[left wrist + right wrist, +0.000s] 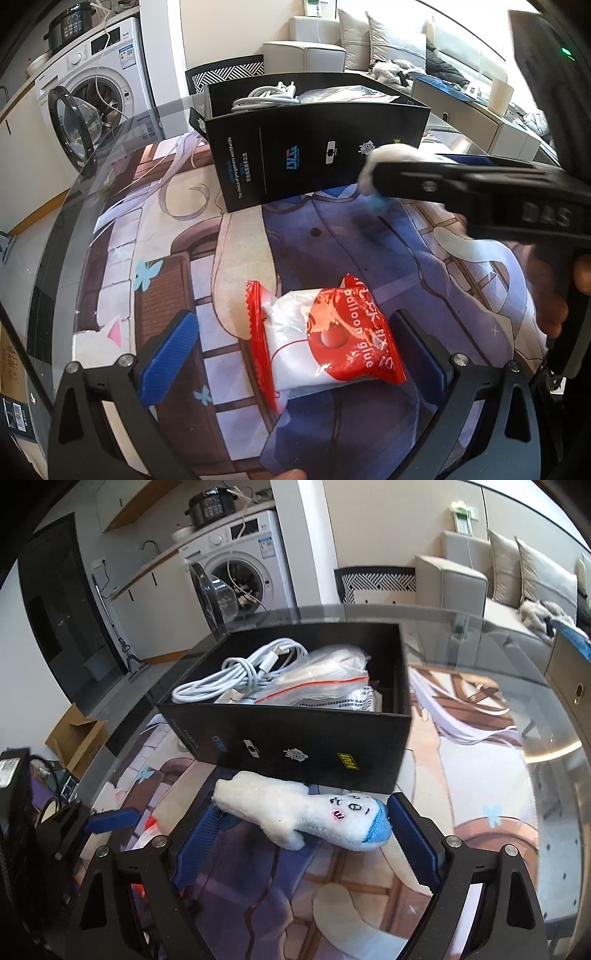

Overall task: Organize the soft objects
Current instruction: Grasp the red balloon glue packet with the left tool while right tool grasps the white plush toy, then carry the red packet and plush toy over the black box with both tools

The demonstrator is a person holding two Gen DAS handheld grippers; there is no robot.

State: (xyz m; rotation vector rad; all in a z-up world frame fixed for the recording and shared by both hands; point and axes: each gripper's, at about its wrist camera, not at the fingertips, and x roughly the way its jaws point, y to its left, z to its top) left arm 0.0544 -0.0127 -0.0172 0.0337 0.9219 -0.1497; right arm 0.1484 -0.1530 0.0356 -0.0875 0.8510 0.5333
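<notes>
A red and white "balloon glue" packet [321,339] lies on the printed mat between the open fingers of my left gripper [295,354], which hangs just above it. My right gripper [299,834] is shut on a white plush toy with a blue tip [306,819] and holds it above the mat, just in front of the black box [306,749]. In the left wrist view the right gripper [373,177] and the plush [391,155] show against the box front [314,155]. The box holds a white cable [243,668] and plastic bags [325,679].
The printed mat [332,229] covers a round glass table [480,627]. A washing machine with its door open [92,103] stands beyond the table's left edge. A sofa with cushions [498,583] is at the back right. A cardboard box [77,742] sits on the floor.
</notes>
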